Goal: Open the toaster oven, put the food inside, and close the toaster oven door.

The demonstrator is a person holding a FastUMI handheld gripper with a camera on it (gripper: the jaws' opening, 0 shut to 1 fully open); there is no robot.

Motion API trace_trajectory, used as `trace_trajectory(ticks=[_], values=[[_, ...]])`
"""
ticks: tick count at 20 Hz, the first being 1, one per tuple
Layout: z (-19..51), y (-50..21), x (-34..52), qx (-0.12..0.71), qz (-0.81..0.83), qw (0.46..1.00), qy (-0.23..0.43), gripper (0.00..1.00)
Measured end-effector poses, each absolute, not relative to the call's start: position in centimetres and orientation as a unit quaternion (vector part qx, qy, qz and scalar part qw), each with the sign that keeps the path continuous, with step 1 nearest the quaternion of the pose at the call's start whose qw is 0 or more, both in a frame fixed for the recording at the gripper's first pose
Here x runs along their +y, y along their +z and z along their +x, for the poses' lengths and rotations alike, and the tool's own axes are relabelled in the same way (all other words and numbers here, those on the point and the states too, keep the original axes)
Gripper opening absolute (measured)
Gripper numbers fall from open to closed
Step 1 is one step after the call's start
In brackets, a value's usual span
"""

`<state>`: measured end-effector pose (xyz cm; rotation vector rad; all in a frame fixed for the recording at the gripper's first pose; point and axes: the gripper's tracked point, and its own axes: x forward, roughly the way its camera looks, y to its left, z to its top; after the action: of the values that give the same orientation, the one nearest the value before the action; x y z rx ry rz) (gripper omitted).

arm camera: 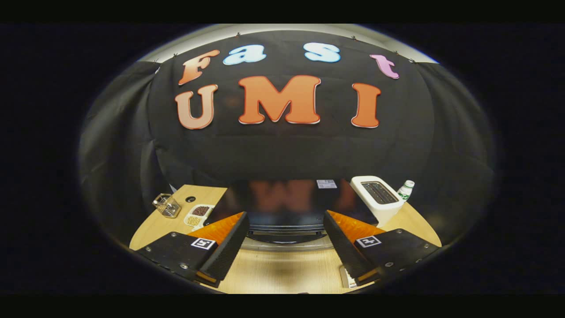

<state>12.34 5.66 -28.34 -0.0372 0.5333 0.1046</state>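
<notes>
Gripper view: the gripper (286, 247) hangs over a wooden table (282, 274) with its fingers spread wide, nothing between them but bare wood. Dead ahead at 12 o'clock, framed in the gap between the fingertips, stands the oven (284, 205), its dark glass door facing the fingers and apparently shut. A pale curved bar, likely the door handle (287, 245), runs crosswise at the foot of the door, from 9 to 3 o'clock, square to the line of the fingers. It lies just ahead of the tips and about level with them, so a straight push forward would probably bring the jaws astride it. That crosswise lie is what the opening move turns on: the fingers point along 12, the bar lies across.

At about 10 o'clock, beyond the left finger, a white tray (198, 215) holds brown and yellowish bits, probably the food; what they are is too small to tell. Further out the same way sits a clear glass holder (166, 205). At 1 to 2 o'clock, beyond the right finger, stand a white toaster (379, 196) and behind it a small bottle (405, 190).

The table between fingers and oven looks clear. Black cloth closes the booth behind.
</notes>
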Motion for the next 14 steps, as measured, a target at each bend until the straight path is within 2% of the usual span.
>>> trace_trajectory(ticks=[7,14], values=[[14.1,-33.7,5.6,0.307,-0.037,0.95,0.051,1.0],[13.3,-34.7,5.3,0.309,-0.028,0.949,0.052,0.99]])
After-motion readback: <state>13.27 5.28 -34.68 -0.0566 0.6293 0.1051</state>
